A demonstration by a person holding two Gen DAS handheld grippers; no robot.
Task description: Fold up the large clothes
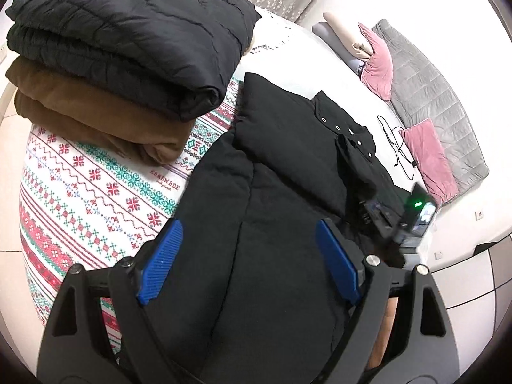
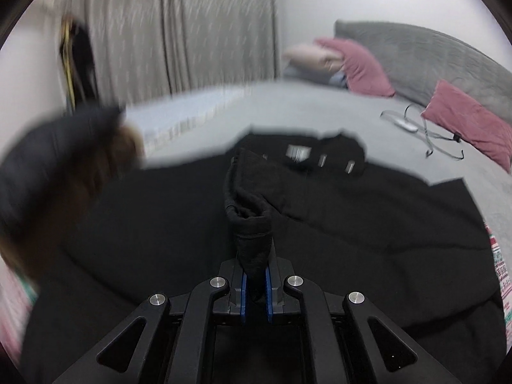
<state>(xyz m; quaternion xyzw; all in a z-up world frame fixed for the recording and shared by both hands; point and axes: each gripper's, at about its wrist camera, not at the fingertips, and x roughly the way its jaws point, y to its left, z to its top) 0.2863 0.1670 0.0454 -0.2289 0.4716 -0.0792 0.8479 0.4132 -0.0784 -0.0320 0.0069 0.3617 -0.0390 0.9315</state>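
A large black padded jacket lies spread on the bed, its snap-button collar toward the pillows. My left gripper hovers just above the jacket's near part, blue pads wide apart, open with nothing pinched. My right gripper is shut on a rolled black sleeve end of the jacket, lifted above the body of the garment. The right wrist view is motion-blurred. In the left wrist view the right gripper shows at the jacket's right side, with a green light on it.
A folded black quilted garment sits on a folded brown one at the left, on a patterned blanket. Pink pillows, a grey quilt and a black cable lie at the head of the bed. Curtains hang behind.
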